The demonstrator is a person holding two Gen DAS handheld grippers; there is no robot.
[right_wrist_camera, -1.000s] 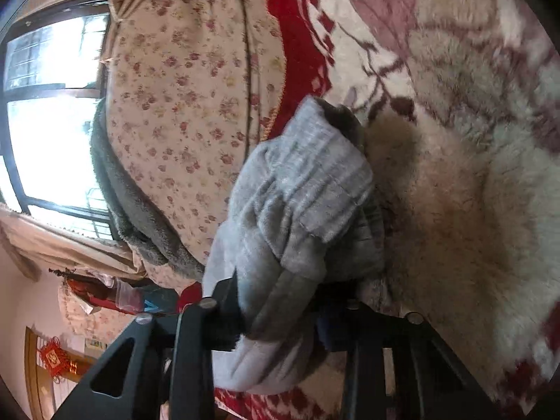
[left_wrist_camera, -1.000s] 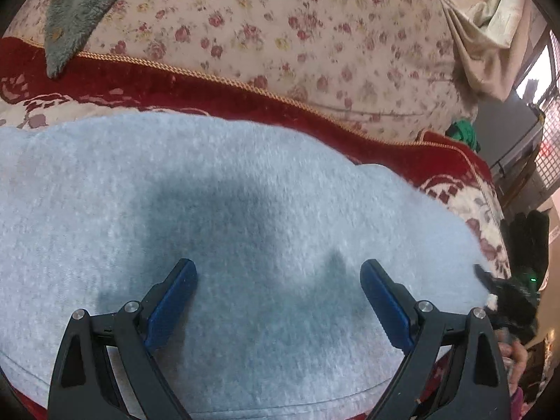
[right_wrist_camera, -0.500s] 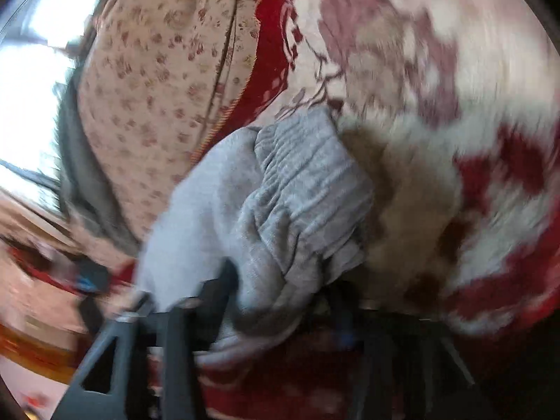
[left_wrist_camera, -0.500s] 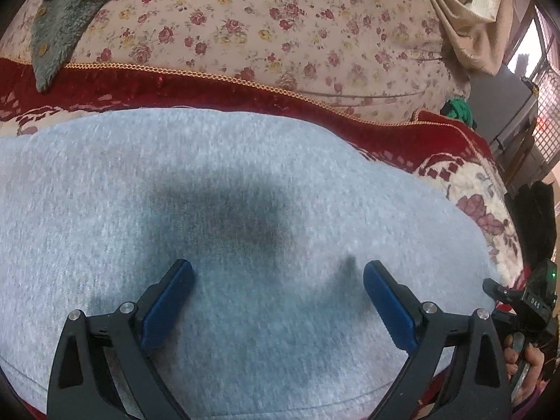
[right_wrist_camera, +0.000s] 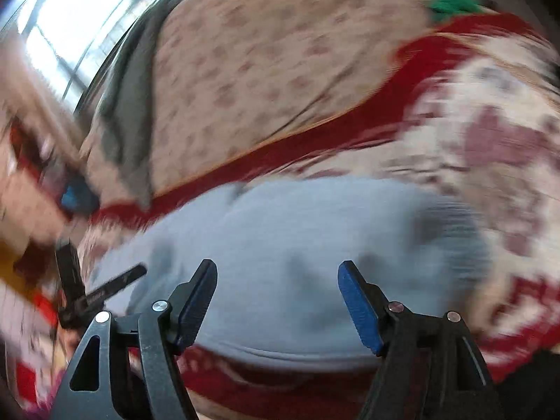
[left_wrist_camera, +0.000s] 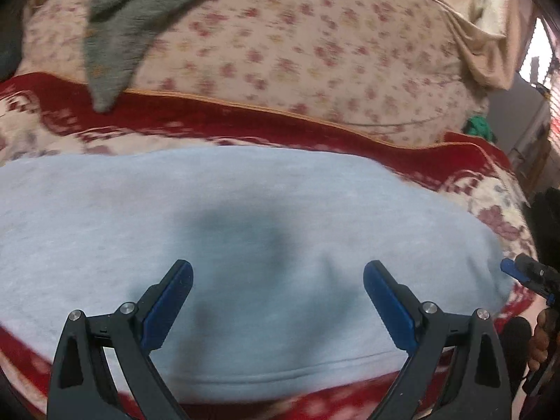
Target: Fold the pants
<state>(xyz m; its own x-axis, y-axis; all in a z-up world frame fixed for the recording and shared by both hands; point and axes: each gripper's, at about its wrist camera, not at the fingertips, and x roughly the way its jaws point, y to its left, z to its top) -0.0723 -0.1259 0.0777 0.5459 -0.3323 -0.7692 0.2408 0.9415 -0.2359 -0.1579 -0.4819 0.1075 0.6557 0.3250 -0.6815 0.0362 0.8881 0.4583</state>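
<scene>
Pants (left_wrist_camera: pixel 245 245): pale grey-blue fleece, lying flat as a broad folded slab on the red-and-cream patterned blanket (left_wrist_camera: pixel 490 189). Surface smooth, soft nap, no big wrinkles. A stitched hem runs along the near edge, the far edge is a gentle curve. In the right wrist view the pants (right_wrist_camera: pixel 297 245) look lumpier, with a ribbed cuff or waistband bunched at the right end; that frame is motion-blurred, so detail is poor.

Left hand-held gripper (left_wrist_camera: pixel 278 301): jaws spread wide over the pants, nothing between the blue pads (left_wrist_camera: pixel 168 308). A dark shadow falls on the cloth just ahead of it.

Right hand-held gripper (right_wrist_camera: pixel 276 304): jaws also apart above the near edge, gripping nothing.

Behind: floral quilt (left_wrist_camera: pixel 315 52) with a grey cloth (left_wrist_camera: pixel 119 31) draped over it.
</scene>
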